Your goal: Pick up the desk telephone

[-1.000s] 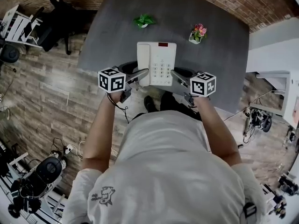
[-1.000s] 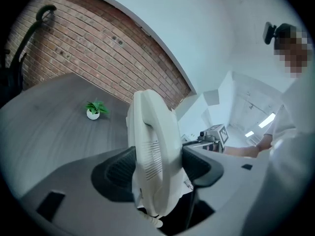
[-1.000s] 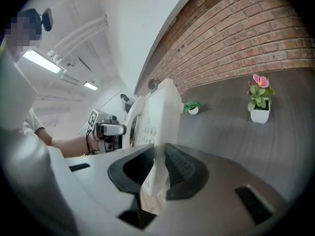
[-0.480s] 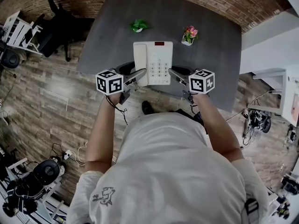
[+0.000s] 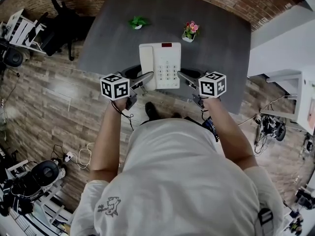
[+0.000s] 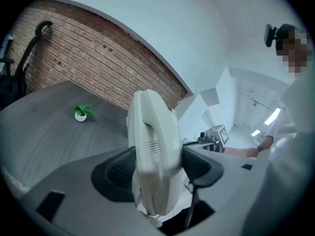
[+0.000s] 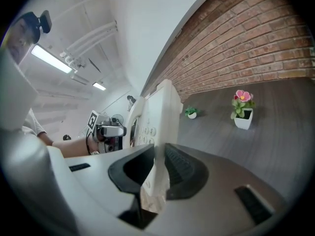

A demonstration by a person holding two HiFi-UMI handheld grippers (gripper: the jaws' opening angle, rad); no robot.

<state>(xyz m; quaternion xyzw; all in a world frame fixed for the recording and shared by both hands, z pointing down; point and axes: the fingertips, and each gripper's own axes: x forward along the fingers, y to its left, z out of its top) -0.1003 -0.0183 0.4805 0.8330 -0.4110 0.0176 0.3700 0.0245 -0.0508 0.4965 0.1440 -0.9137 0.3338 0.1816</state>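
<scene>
Left tool [image 5: 142, 78] and right tool [image 5: 184, 77] reach over the near edge of the grey bench [image 5: 216, 43], both closed on the desk telephone [image 5: 166, 65] held between them. Left's wide-set jaws clamp the handset [image 6: 153, 146], and right's narrow jaws pinch the thin right edge. Farther back stand a pink-flowered pot [image 5: 189, 31] and a smaller green plant [image 5: 137, 22].

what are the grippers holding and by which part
Both hold the desk telephone: left gripper on its handset side, right gripper on its thin right edge.
</scene>
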